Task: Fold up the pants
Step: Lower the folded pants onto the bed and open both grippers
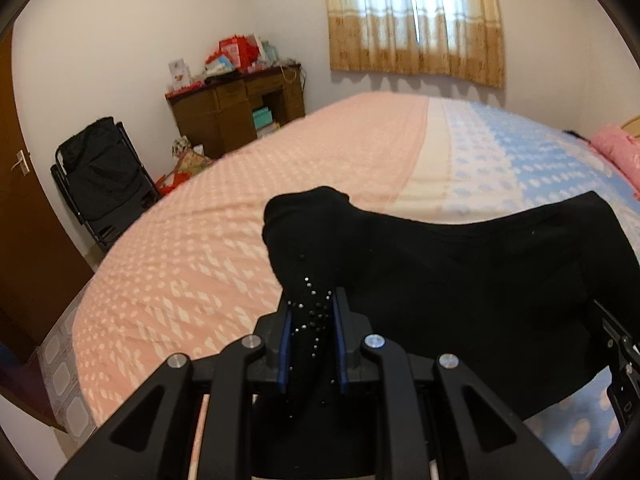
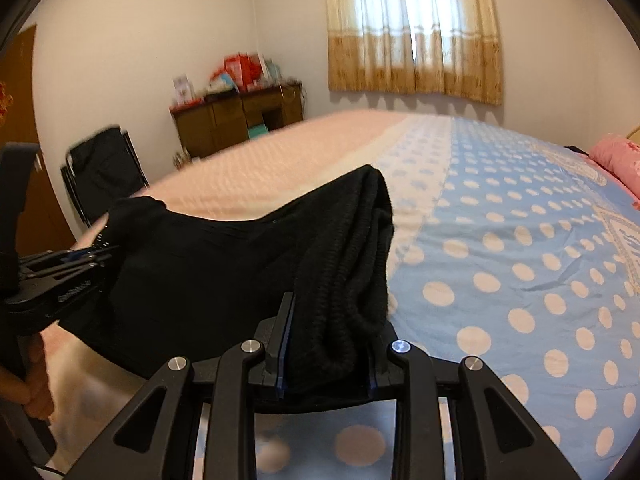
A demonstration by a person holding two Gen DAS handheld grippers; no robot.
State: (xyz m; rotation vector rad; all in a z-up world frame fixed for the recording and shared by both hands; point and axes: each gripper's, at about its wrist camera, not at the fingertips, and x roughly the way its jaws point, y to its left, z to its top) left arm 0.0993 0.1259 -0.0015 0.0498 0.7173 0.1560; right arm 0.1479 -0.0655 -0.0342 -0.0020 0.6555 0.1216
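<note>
Step in hand, as I read it: black pants carried stretched between both grippers above the bed, about to be laid down or folded over. To do it well: keep the span taut and level so no sag drags on the bedspread, bring both ends down together, keep the edges lined up, and release only once the cloth lies flat. Uneven lowering would likely twist the fold.

Left gripper, bottom centre of the left wrist view: jaws nearly closed, blue pads pinching a thin bunch of the fabric dotted with small rhinestones. From the right wrist view it shows at the far left edge, clamped on the same end.

Right gripper, bottom centre of its view: jaws partly apart, filled by a thick bundle of ribbed, gathered fabric, probably the elastic waistband. Firm hold, cloth pressed between the pads.

Pants hang in the air, lower centre of both views, over the pink and blue dotted bedspread, lower edge near the bed; contact unclear.
</note>
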